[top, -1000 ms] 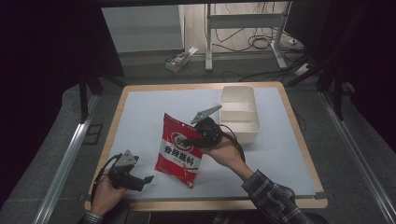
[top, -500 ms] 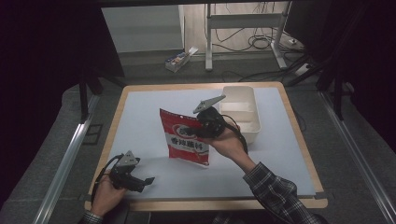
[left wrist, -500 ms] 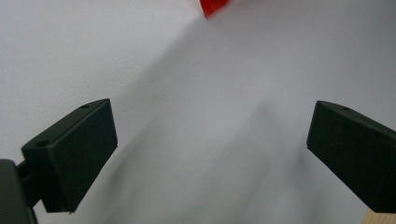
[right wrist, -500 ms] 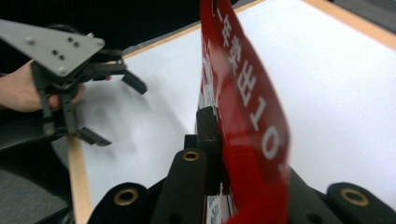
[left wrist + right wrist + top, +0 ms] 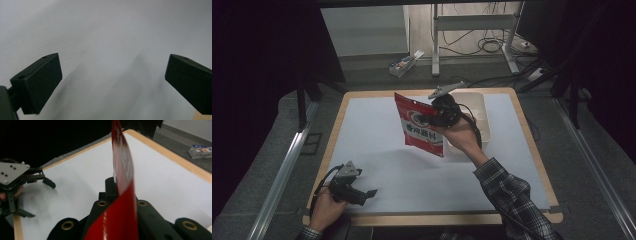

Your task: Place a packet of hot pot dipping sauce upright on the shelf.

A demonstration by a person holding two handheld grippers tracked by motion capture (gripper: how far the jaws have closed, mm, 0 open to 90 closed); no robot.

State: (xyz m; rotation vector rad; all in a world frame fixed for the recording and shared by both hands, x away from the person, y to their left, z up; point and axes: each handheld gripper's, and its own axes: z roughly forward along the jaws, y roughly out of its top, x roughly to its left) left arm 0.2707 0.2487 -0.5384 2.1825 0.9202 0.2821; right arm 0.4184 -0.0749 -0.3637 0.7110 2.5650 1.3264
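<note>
Above the table's far middle, the right gripper [image 5: 438, 116] pinches a red pouch [image 5: 421, 126] between its jaws, carrying it in the air just left of the white bin [image 5: 482, 107]. Near left, the left gripper [image 5: 371, 192] rests idle, jaws spread. Step in hand, apparently: transport; next, the pouch likely needs shifting right over the bin before release.
</note>
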